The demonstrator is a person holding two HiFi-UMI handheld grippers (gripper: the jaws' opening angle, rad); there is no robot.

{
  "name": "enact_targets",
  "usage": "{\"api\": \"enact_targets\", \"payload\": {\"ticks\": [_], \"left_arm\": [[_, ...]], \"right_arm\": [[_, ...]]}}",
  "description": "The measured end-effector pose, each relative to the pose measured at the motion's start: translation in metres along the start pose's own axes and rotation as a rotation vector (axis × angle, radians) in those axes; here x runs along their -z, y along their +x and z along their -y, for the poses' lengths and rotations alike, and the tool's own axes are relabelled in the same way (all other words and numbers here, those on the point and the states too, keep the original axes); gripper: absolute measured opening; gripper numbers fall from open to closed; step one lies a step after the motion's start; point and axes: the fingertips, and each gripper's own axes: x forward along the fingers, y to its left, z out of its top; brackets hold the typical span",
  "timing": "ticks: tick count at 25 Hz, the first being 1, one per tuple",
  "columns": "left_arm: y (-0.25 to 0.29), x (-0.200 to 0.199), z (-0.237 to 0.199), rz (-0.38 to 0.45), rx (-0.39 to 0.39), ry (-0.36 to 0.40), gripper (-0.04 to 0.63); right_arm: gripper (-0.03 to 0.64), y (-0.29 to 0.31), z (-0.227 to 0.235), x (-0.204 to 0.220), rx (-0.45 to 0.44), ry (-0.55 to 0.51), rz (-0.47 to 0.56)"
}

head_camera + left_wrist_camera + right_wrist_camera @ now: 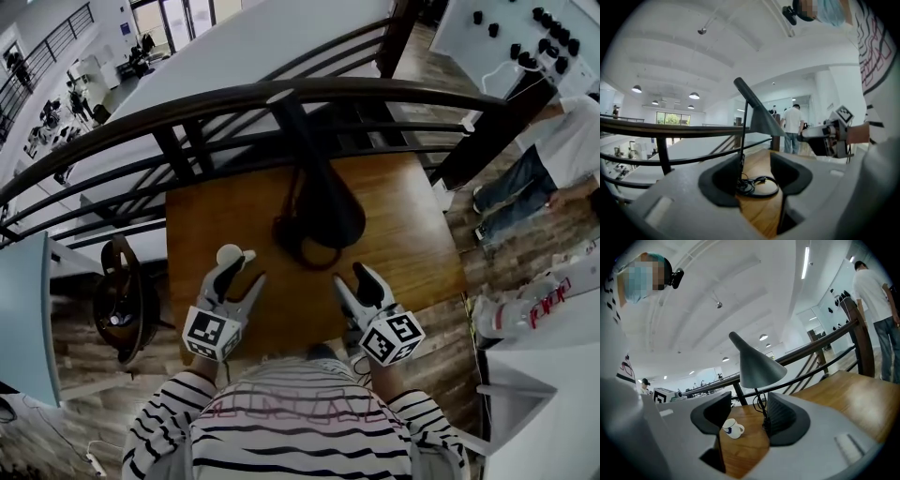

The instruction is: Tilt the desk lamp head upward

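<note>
Pinch rim of dark conical metal lamp head (757, 364) ahead, likely light, stiff-hinged; left tongs (757, 176), right tongs (743, 417) apart, empty.

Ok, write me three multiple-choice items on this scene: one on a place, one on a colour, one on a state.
1. Where is the mug?
A) on the table, left of the lamp
B) under the lamp
C) right of the lamp

2. What colour is the mug?
A) red
B) white
C) black

3. How are the right tongs?
A) shut on the lamp
B) shut on the mug
C) open, empty

Key:
1 A: the head view shows it on the wood by the left tongs.
2 B: its body is white.
3 C: the right gripper view shows the jaws apart, gripping nothing.
</note>
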Motion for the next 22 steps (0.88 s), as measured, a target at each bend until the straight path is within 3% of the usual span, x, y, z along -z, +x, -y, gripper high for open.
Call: {"api": "enact_targets", "payload": {"ticks": [17,22], "left_arm": [[0.11,0.011,-0.033,-0.04,-0.049,0.06,0.201],[0.139,0.012,-0.043,-0.039,-0.051,0.048,0.201]], "right_arm": [[0.295,0.033,0.035,-0.029,-0.219,0.039,0.003],[0.293,0.034,0.04,-0.028,-0.241,0.041,-0.006]]}}
